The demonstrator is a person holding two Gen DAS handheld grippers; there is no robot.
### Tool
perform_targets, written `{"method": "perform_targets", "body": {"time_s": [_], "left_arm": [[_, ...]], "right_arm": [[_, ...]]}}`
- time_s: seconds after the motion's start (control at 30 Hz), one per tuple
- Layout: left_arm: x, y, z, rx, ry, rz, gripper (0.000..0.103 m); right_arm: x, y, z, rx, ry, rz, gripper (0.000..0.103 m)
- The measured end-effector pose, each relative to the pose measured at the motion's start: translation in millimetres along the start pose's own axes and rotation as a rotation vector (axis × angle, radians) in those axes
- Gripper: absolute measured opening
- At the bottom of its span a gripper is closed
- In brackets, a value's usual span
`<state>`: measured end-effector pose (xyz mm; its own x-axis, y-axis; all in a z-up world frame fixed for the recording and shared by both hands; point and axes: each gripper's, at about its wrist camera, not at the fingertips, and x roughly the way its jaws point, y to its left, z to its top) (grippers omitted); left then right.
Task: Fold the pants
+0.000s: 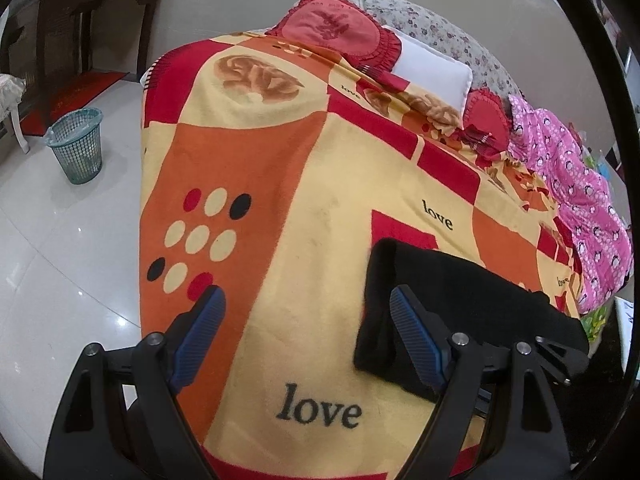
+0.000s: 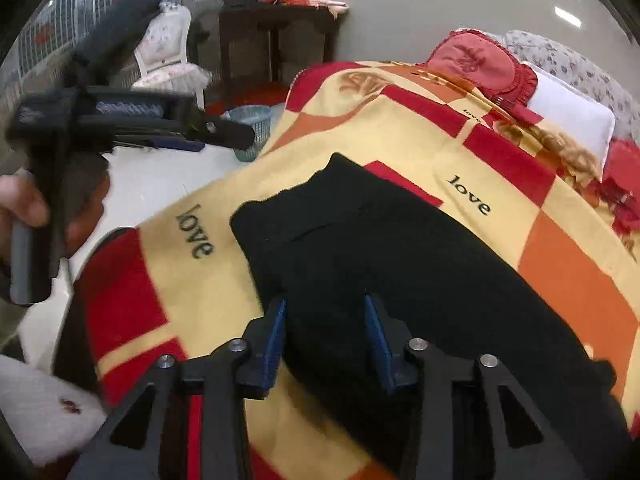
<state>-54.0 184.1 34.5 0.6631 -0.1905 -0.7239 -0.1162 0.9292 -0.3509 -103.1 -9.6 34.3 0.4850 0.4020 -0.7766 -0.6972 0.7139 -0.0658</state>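
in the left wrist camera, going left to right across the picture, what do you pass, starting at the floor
Green mesh wastebasket on the tiled floor → patterned "love" blanket → black pants lying on it → pink penguin-print quilt at the right edge.

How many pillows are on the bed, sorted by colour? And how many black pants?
Red pillows: 2 — a big one and a small one
White pillow: 1
Black pants: 1
Total: 4
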Motion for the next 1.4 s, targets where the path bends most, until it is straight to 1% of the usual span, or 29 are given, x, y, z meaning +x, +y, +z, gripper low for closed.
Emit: {"method": "perform_targets", "body": {"time_s": [0.03,0.07,0.1,0.13,0.2,0.33,0.43,0.47,0.5,0.57,0.6,0.63,0.67,0.7,0.73,0.77,0.8,0.83,0.87,0.97,1.0,1.03,1.13,1.2,1.27,1.33,1.4], "left_arm": [[0,0,0,0.0,0.0,-0.004,0.084],[-1,-1,0,0.004,0.0,-0.009,0.084],[-2,-3,0,0.01,-0.003,-0.013,0.084],[-4,-4,0,0.015,-0.006,-0.016,0.084],[-8,-8,0,0.023,-0.02,-0.02,0.084],[-8,-12,-1,0.022,-0.027,-0.018,0.084],[-4,-15,-2,0.014,-0.01,-0.021,0.084],[-3,-18,-2,0.015,-0.007,-0.024,0.084],[-1,-22,-2,0.019,-0.005,-0.029,0.084],[-1,-32,-3,0.036,-0.004,-0.042,0.084],[-1,-37,-4,0.045,-0.004,-0.05,0.084],[-1,-43,-5,0.059,-0.005,-0.06,0.084],[0,-50,-6,0.072,-0.005,-0.068,0.084],[0,-56,-8,0.085,-0.004,-0.076,0.084],[0,-60,-9,0.094,-0.003,-0.082,0.084],[1,-66,-11,0.109,0.001,-0.091,0.084],[2,-73,-14,0.129,0.009,-0.098,0.084],[3,-77,-16,0.14,0.014,-0.101,0.084],[5,-81,-20,0.149,0.023,-0.105,0.084],[10,-86,-27,0.141,0.047,-0.117,0.085],[13,-88,-29,0.136,0.056,-0.104,0.085],[13,-91,-30,0.137,0.055,-0.096,0.086],[11,-99,-32,0.143,0.05,-0.107,0.086],[0,-108,-34,0.163,0.004,-0.098,0.086],[-4,-115,-35,0.184,-0.019,-0.094,0.088],[-4,-123,-39,0.198,-0.014,-0.097,0.088],[3,-132,-44,0.206,0.01,-0.089,0.088]], "right_arm": [[-1,-4,3,0.033,-0.003,0.022,0.027],[-3,-9,5,0.074,-0.011,0.061,0.014],[-10,-16,8,0.134,-0.032,0.129,0.01],[-16,-22,10,0.178,-0.058,0.174,0.01],[-20,-25,12,0.19,-0.076,0.172,0.009],[6,-21,8,0.232,-0.016,0.213,0.009],[12,-19,1,0.297,-0.022,0.261,0.009],[12,-18,-1,0.297,-0.021,0.262,0.009],[10,-18,-2,0.296,-0.027,0.26,0.009],[1,-24,-4,0.335,-0.049,0.27,0.014],[-6,-29,-7,0.361,-0.056,0.275,0.015],[-17,-35,-10,0.382,-0.06,0.267,0.024],[-30,-41,-16,0.394,-0.074,0.235,0.039],[-43,-48,-23,0.402,-0.091,0.198,0.047],[-57,-56,-31,0.416,-0.107,0.153,0.059],[-70,-65,-41,0.438,-0.121,0.099,0.064],[-84,-76,-55,0.467,-0.123,0.029,0.065],[-94,-86,-67,0.489,-0.111,-0.022,0.065],[-101,-92,-77,0.508,-0.098,-0.04,0.065],[-116,-108,-112,0.593,-0.076,-0.046,0.065],[-118,-109,-120,0.599,-0.073,-0.059,0.065],[-120,-108,-125,0.59,-0.07,-0.077,0.065],[-119,-99,-130,0.512,-0.052,-0.161,0.065],[-116,-94,-130,0.468,-0.037,-0.168,0.065],[-110,-92,-128,0.411,-0.023,-0.18,0.065],[-101,-87,-124,0.333,-0.003,-0.225,0.065],[-95,-84,-120,0.268,-0.011,-0.271,0.064]]}}
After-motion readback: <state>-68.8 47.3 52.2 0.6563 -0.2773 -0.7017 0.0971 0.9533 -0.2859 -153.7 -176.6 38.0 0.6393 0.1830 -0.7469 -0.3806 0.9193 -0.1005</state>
